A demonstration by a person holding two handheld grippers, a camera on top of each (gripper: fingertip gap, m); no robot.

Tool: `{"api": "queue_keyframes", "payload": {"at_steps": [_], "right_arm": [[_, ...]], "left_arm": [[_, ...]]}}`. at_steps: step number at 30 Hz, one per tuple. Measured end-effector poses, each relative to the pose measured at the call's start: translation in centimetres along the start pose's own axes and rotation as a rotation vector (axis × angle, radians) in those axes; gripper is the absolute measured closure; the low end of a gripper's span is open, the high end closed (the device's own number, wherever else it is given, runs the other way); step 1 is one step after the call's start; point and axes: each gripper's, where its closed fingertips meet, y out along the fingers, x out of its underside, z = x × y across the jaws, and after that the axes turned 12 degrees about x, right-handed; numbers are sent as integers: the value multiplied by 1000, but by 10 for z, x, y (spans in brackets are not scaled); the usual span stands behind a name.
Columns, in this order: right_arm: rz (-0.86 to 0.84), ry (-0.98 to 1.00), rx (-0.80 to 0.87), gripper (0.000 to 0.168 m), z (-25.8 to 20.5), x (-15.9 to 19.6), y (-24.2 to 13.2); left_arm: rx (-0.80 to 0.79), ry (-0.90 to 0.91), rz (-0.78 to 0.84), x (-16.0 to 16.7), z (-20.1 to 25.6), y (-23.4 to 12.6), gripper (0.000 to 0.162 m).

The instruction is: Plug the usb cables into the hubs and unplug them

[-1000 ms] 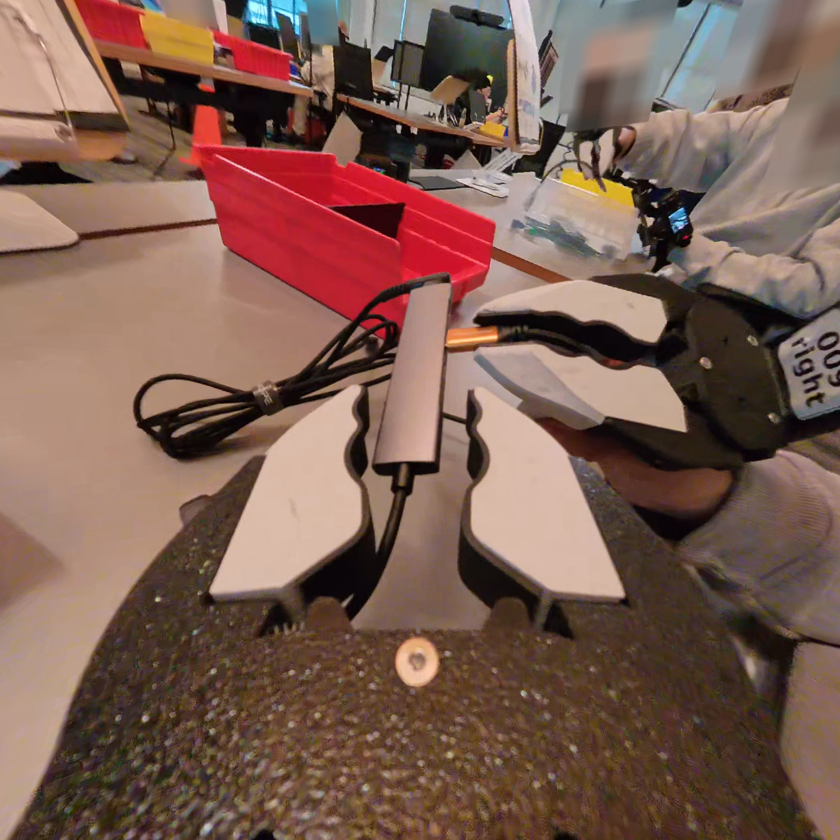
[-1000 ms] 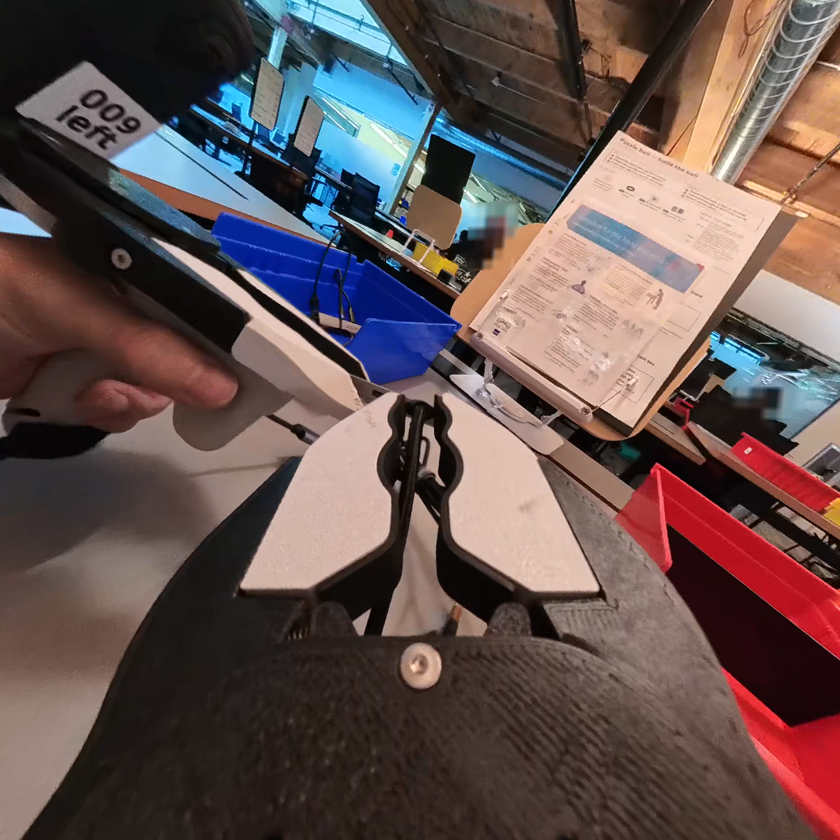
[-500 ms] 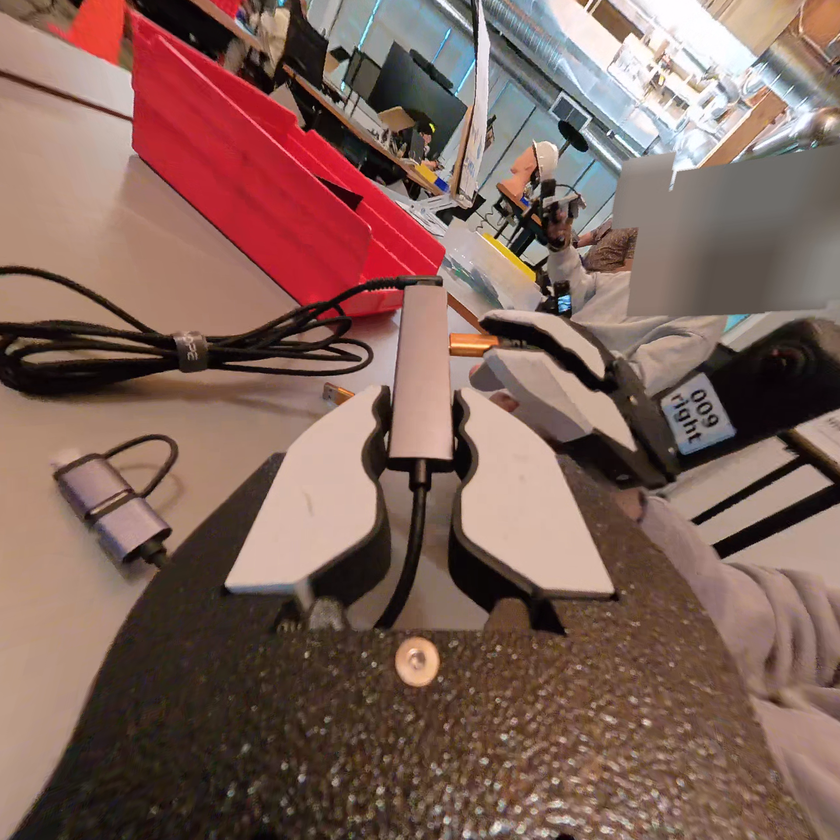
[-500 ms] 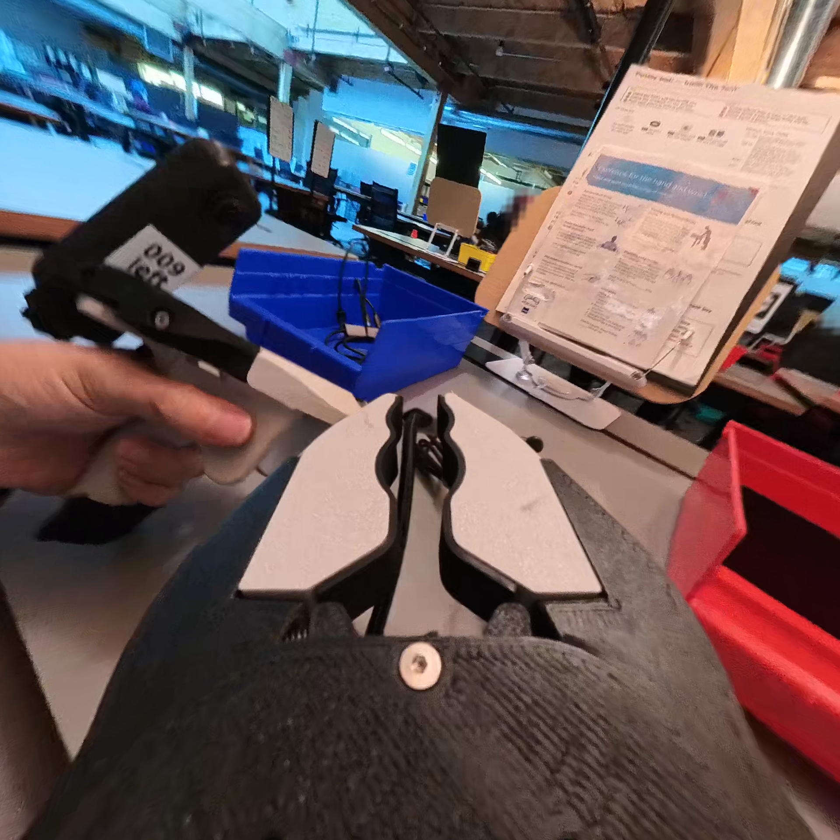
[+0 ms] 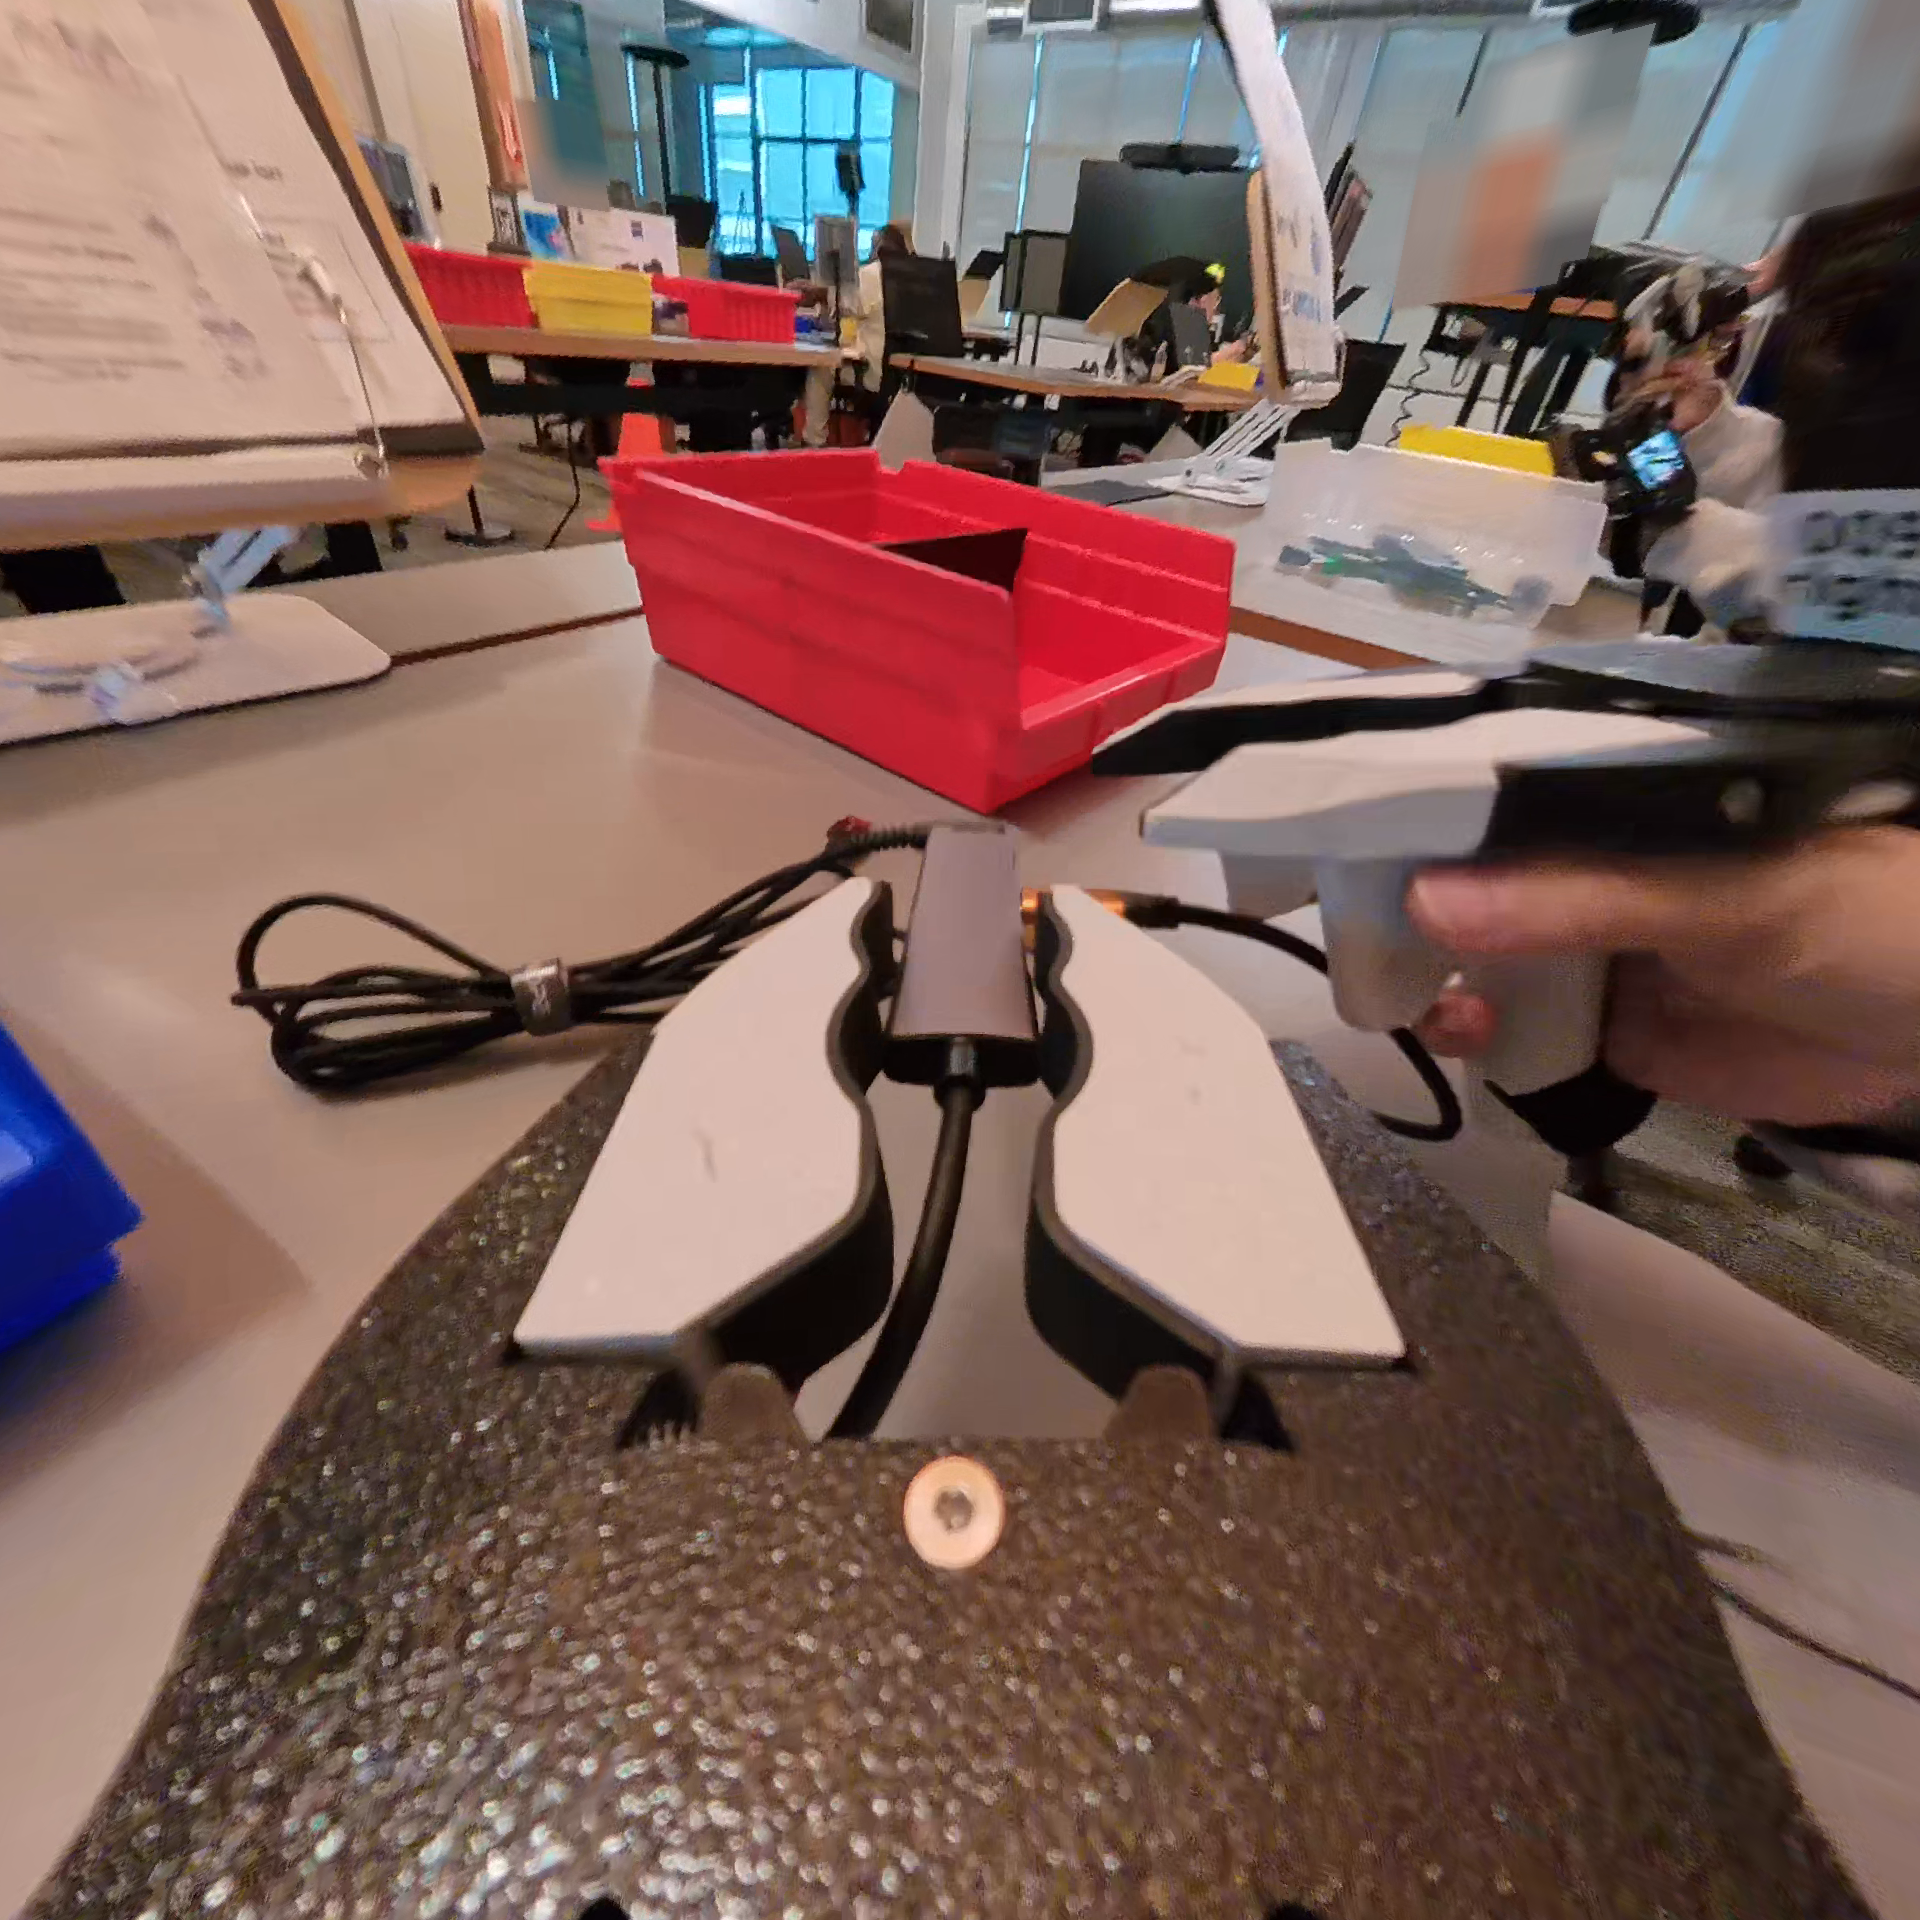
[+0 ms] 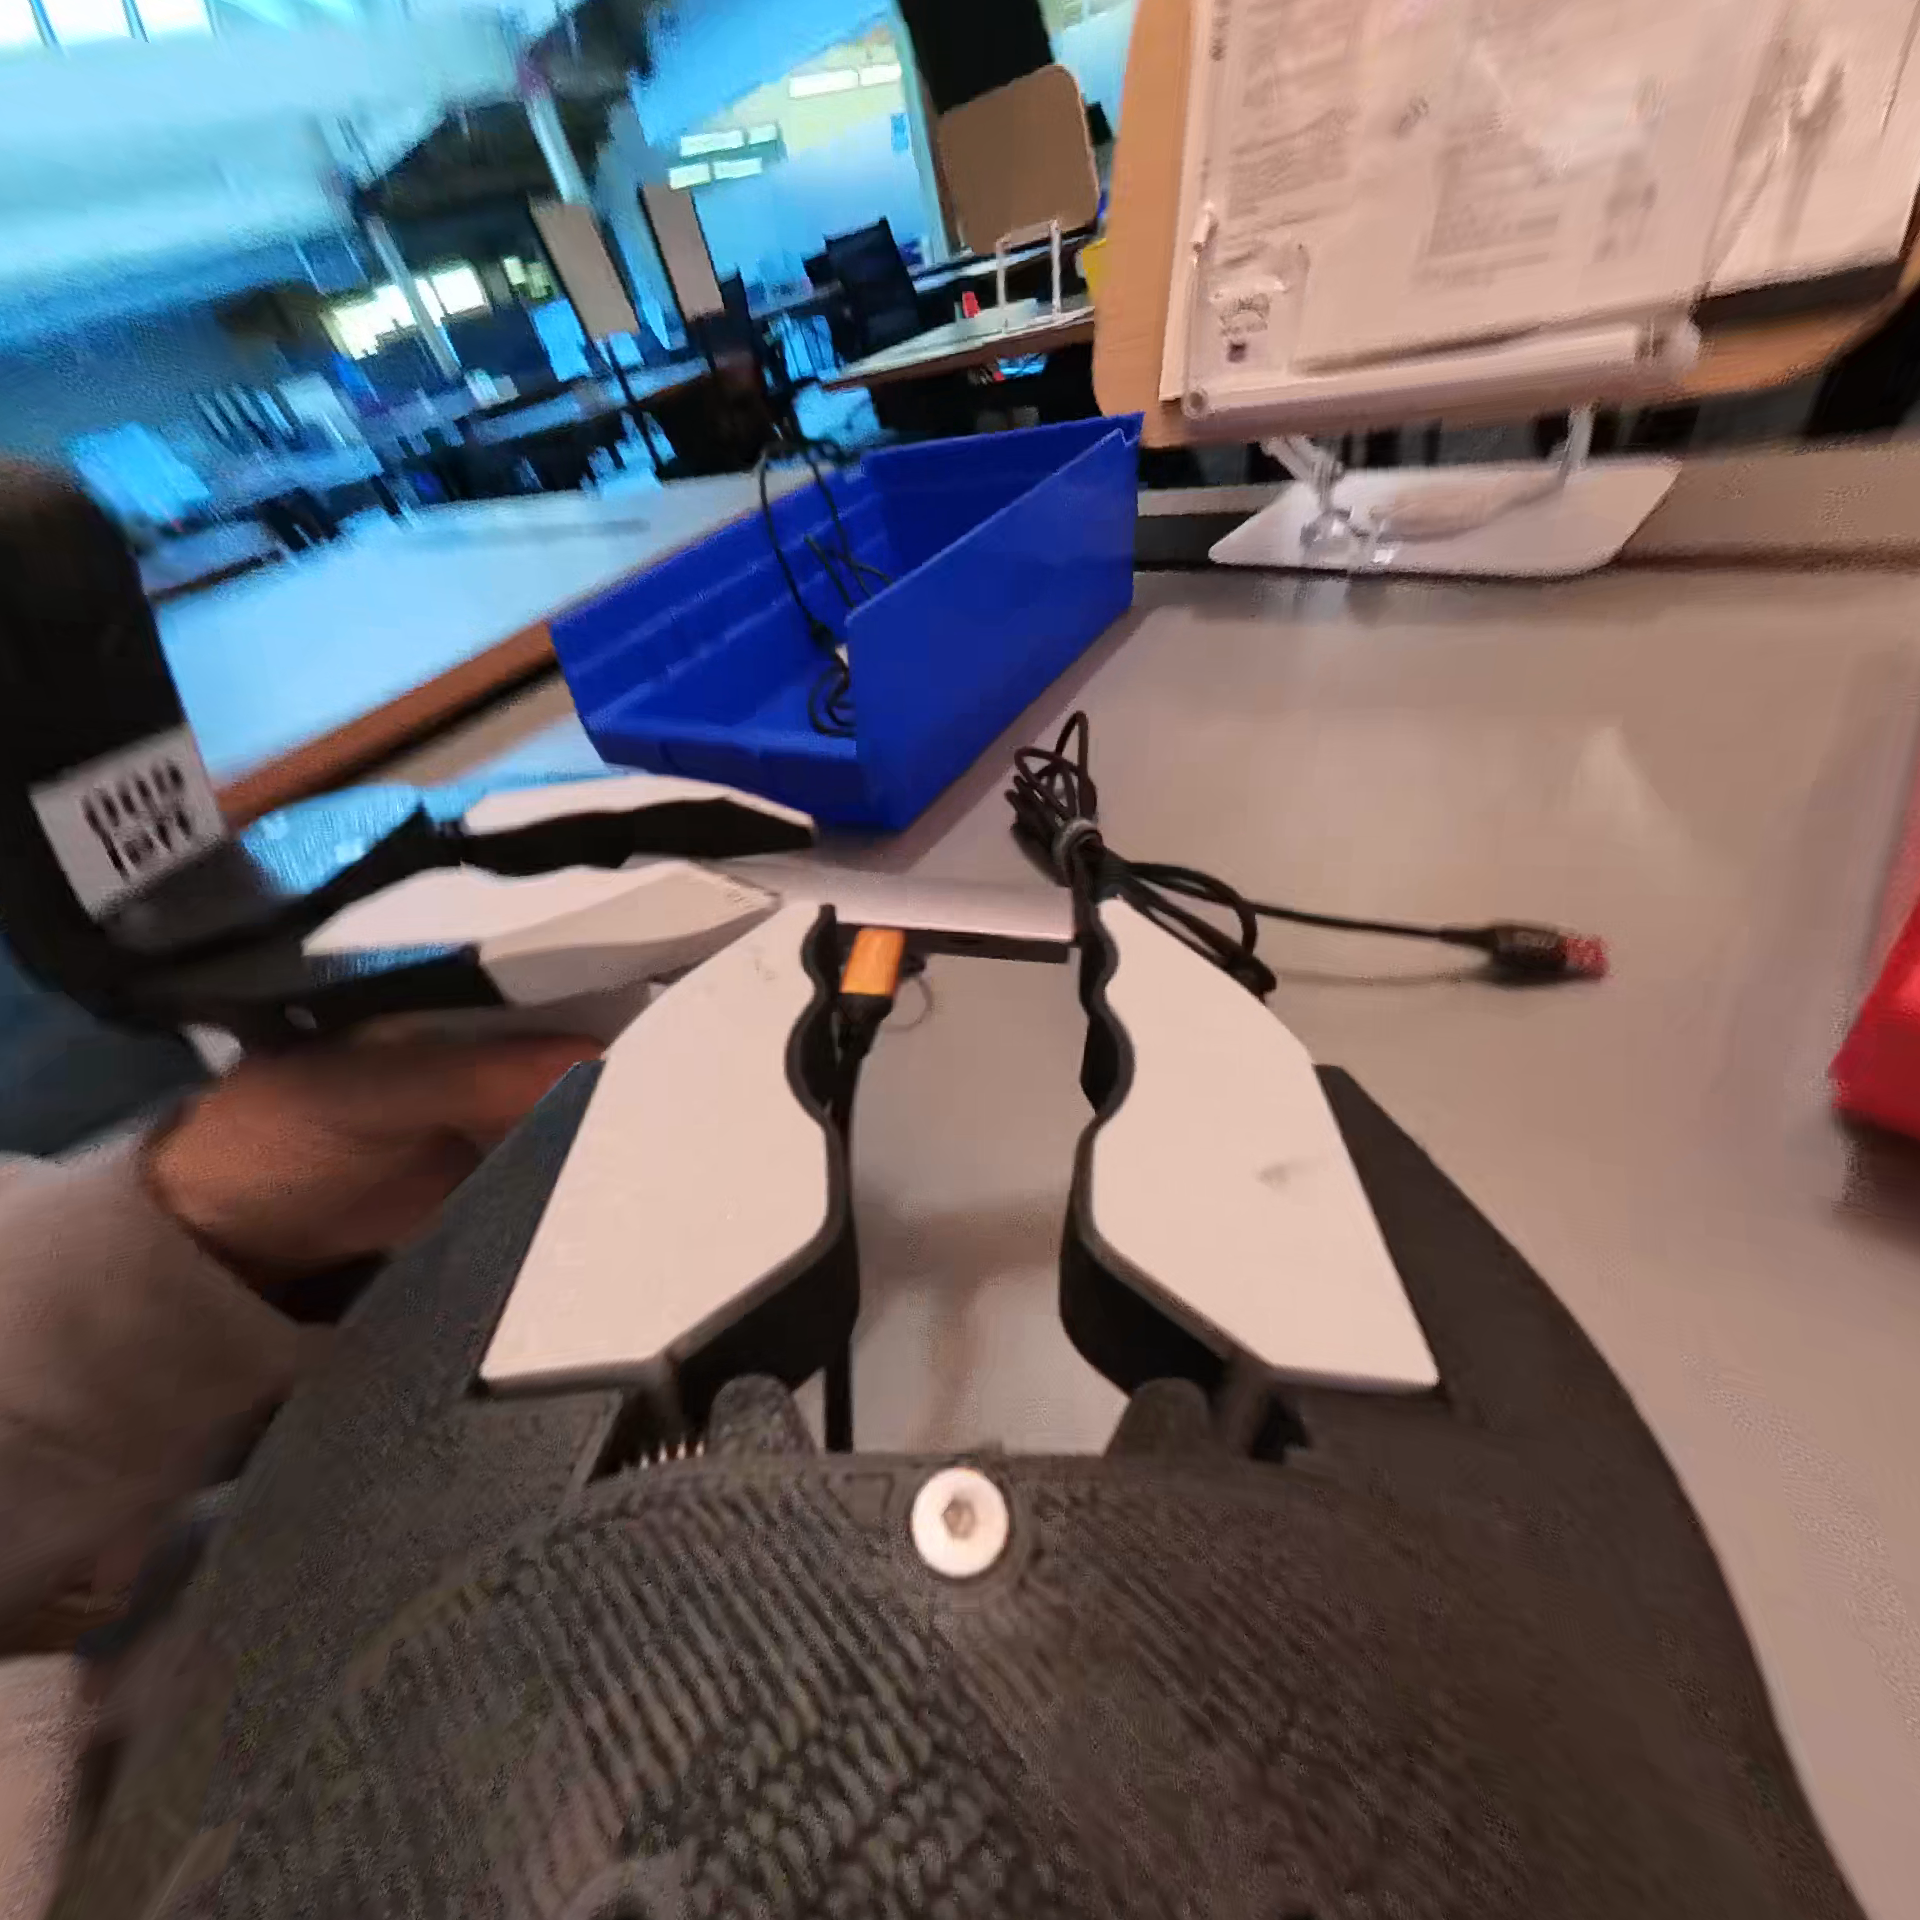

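We saw one grey USB hub (image 5: 961, 940) lying flat on the grey table (image 5: 520, 790), pinched along its sides by the left gripper (image 5: 961, 925), its own black lead (image 5: 925, 1226) running back between the fingers. One orange-tipped USB plug (image 6: 871, 961) sat in the hub's side port, its black cable (image 5: 1351, 997) looping off toward the table's edge. The right gripper (image 6: 951, 935) stood released, its fingers spread apart with the plug just inside the left one (we could not tell if it touched). One bundled black cable (image 5: 468, 997), tied with a strap, lay beside the hub, its red-tipped end (image 6: 1548, 945) loose on the table. Farther out stood two bins, one red bin (image 5: 914, 623) and one blue bin (image 6: 894, 655), and one document stand (image 6: 1455, 312).
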Motion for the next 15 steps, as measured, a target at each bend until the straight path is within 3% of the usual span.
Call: {"api": "queue_keyframes", "payload": {"at_steps": [1,4,7,15], "right_arm": [[-25,119,-25,121,6,1,0],[-156,494,-189,111,9,13,5],[-181,726,-356,119,-4,16,8],[-9,941,-515,154,-4,-8,3]], "left_arm": [[19,27,17,-5,3,-1,136],[63,124,46,-15,15,-2,137],[115,195,63,-20,30,0,136],[155,323,62,-21,39,-2,137]]}}
